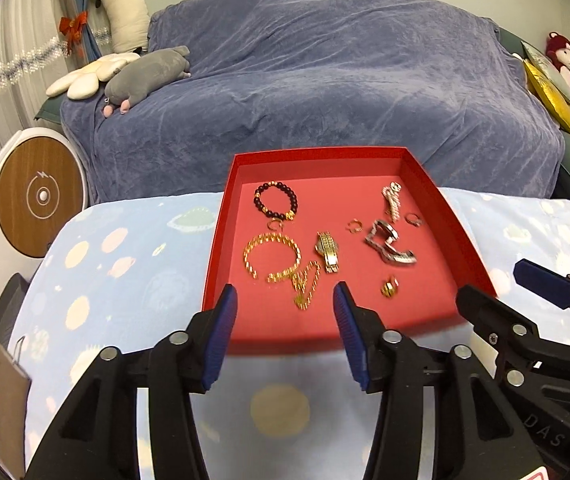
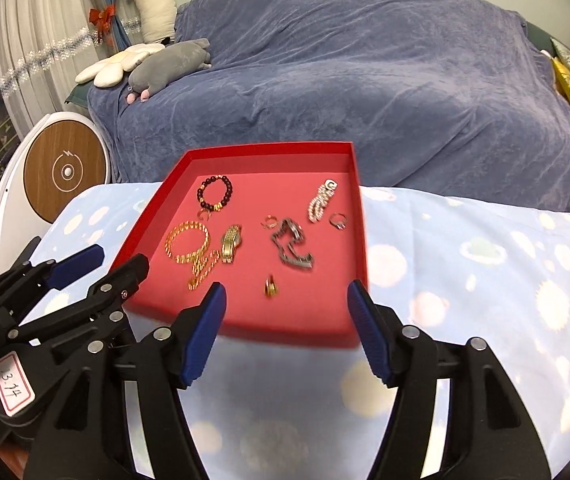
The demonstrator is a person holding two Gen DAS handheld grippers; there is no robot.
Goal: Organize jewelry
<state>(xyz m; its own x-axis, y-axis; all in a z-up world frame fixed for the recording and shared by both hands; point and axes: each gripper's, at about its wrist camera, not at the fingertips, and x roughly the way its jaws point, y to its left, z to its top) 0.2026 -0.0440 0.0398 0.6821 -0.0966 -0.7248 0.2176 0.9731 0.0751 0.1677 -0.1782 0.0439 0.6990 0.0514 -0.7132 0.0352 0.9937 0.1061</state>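
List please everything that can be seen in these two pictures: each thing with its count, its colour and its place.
tray: 1, red, on the cloth-covered table
beaded bracelet: 1, dark with gold, tray's far left
chain bracelet: 1, gold, tray's left
watch: 1, gold, tray's middle
watch band: 1, silver, tray's right
pearl piece: 1, white, tray's far right
rings: about four, gold or silver, scattered in the tray
tablecloth: 1, pale blue, planets
sofa cover: 1, blue-grey, behind
plush toys: several, sofa's ends
left gripper: open, empty
right gripper: open, empty
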